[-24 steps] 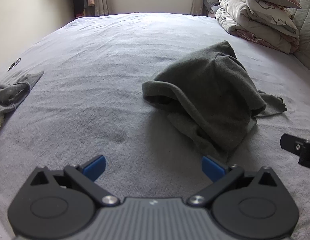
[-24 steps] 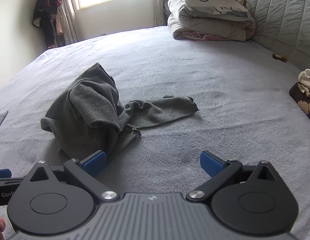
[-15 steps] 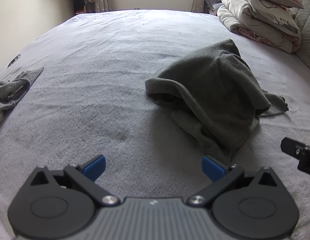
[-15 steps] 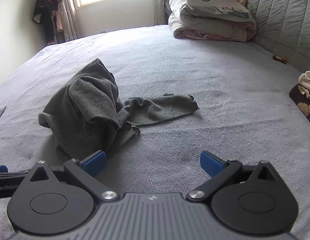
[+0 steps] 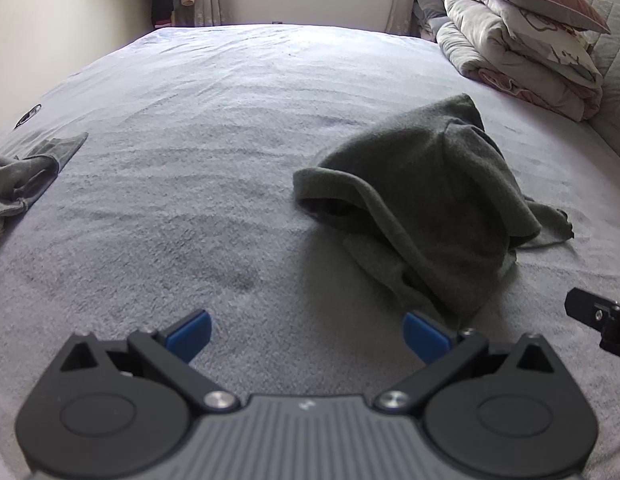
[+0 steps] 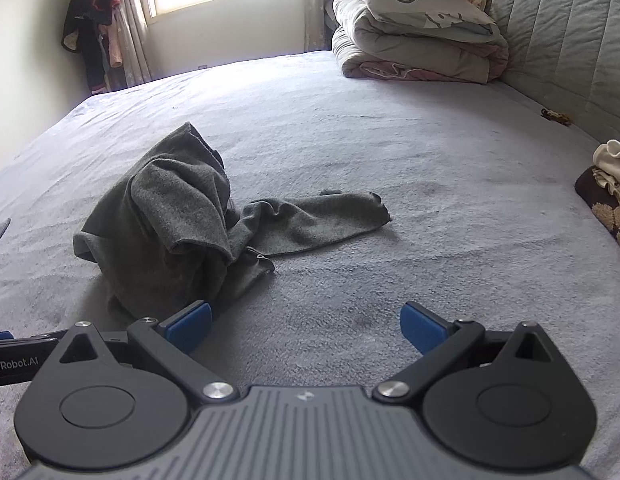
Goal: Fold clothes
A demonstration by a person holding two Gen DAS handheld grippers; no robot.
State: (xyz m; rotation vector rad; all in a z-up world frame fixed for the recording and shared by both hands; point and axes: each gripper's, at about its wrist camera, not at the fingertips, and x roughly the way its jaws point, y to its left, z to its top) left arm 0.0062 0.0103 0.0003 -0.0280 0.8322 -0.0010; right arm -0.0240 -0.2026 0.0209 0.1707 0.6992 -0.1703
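A wide bed covered with a pale grey sheet fills both views. It carries everything in sight.

Left wrist view: the left gripper sits at six o'clock, tilted down toward the sheet, its blue-padded jaws spread wide with only bare sheet between them. A crumpled dark grey garment lies in a heap at about three o'clock from the picture's centre, just beyond the right-hand blue pad; whether the pad touches it is unclear. At nine o'clock, at the bed's edge, lies a second grey garment. At one o'clock a stack of folded bedding, topped by a pink pillow, rests against the headboard. At four o'clock the tip of the right gripper shows.

Right wrist view: the right gripper is at six o'clock, jaws likewise wide apart and holding nothing. The dark grey garment lies at nine o'clock, one sleeve stretched toward the centre, its near edge just behind the left-hand blue pad. At three o'clock, at the frame's edge, sits a small pile of cream and patterned cloth.
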